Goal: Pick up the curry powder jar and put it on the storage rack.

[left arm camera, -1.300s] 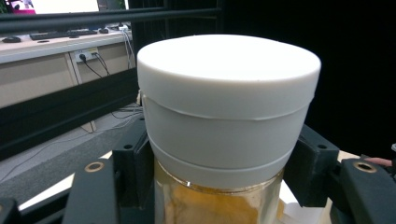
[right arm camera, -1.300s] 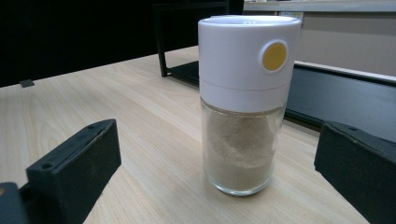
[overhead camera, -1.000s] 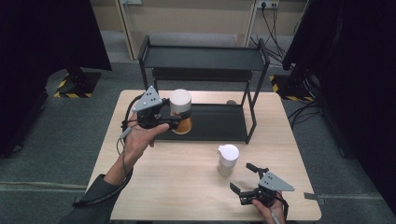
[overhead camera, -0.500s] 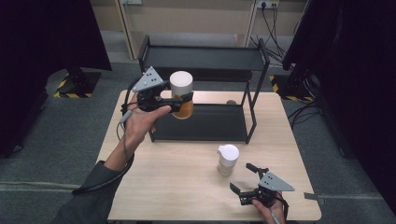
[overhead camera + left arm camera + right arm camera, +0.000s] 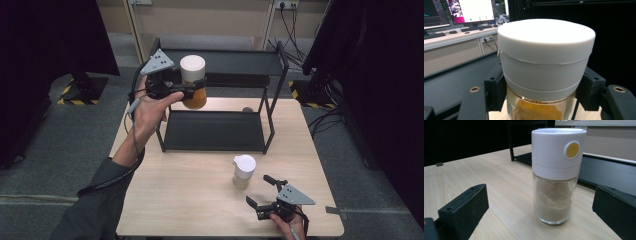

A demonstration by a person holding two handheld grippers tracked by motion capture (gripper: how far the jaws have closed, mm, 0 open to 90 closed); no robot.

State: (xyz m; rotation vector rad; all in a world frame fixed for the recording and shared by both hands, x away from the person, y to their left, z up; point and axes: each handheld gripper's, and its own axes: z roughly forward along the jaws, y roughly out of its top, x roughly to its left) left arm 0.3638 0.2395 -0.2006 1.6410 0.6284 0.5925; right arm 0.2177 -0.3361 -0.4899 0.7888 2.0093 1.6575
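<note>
Amber spice jar (image 5: 193, 82), white cap: high view, clamped in left gripper (image 5: 192, 87) fingers, held in the air at 11 o'clock before the black rack (image 5: 220, 131).
Left gripper view: fingers (image 5: 495, 90) pinch the jar below its cap.
Right gripper view: fingers spread apart, empty; pale spice jar (image 5: 556, 175) upright on counter (image 5: 479, 175) at 12 o'clock.

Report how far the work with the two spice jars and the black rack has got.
Done: the left gripper is shut on the orange spice jar and holds it off the table, level with the black rack's top shelf. In hand: carrying that jar, seemingly toward the top shelf. Left: setting it down; the pale spice jar stands untouched on the table, ahead of the open right gripper.
</note>
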